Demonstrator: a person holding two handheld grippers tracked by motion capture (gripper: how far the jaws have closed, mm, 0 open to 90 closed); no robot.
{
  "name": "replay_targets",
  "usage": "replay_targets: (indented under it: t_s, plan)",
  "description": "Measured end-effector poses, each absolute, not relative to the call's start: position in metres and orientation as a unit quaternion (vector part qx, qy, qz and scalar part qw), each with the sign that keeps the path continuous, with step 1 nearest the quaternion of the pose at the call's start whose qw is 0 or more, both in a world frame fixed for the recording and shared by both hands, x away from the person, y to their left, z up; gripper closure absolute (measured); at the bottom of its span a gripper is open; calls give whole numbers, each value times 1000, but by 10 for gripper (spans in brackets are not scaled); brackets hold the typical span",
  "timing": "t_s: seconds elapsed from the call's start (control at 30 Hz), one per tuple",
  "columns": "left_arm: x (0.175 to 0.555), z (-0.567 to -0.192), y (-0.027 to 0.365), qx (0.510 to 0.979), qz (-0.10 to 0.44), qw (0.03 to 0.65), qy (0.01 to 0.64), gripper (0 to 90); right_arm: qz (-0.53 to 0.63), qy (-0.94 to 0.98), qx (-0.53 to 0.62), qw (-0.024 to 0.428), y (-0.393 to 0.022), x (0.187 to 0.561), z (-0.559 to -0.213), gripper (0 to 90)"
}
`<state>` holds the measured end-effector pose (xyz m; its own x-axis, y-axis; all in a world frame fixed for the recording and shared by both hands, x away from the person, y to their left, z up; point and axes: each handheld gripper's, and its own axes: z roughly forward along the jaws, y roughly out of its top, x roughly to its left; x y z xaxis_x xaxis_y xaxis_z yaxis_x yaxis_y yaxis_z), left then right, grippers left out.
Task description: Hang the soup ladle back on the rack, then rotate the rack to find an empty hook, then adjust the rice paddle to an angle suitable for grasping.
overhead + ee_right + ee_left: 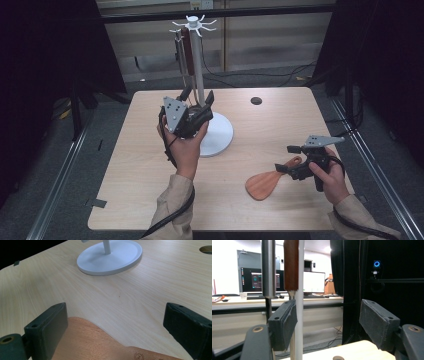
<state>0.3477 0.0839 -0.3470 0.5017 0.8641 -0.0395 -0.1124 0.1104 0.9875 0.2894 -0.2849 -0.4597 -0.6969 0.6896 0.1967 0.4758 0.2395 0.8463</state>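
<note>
1. Reddish-brown wood is forming the flat spatula (270,181), which is lying on the tabletop (150,190) at the near right; its rounded blade is pointing toward the person and its narrow handle is running up to the right claw (285,159).
2. Smooth and matt, the blade is showing fine grain and a small stamped mark in the right gripper view (100,345).
3. Right claw jaws are standing wide apart over the handle, pads not pressing on it.
4. White and round-based, the utensil stand (215,137) is rising from the tabletop centre, with hooks at its top.
5. Two utensils are hanging from the hooks, a dark wooden handle (291,265) and a steel handle (268,267), beside the pole.
6. Left claw (198,97) is standing open beside the pole, holding nothing.
7. A dark round hole (256,100) is sitting in the far tabletop.
</note>
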Motion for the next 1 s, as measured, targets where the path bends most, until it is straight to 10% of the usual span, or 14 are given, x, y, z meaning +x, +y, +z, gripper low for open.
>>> replay_targets:
  t_s: [1.0]
  plan:
    - [342,-384,92,614,344,623,343,221,481,786,375,106,-284,289,-464,51]
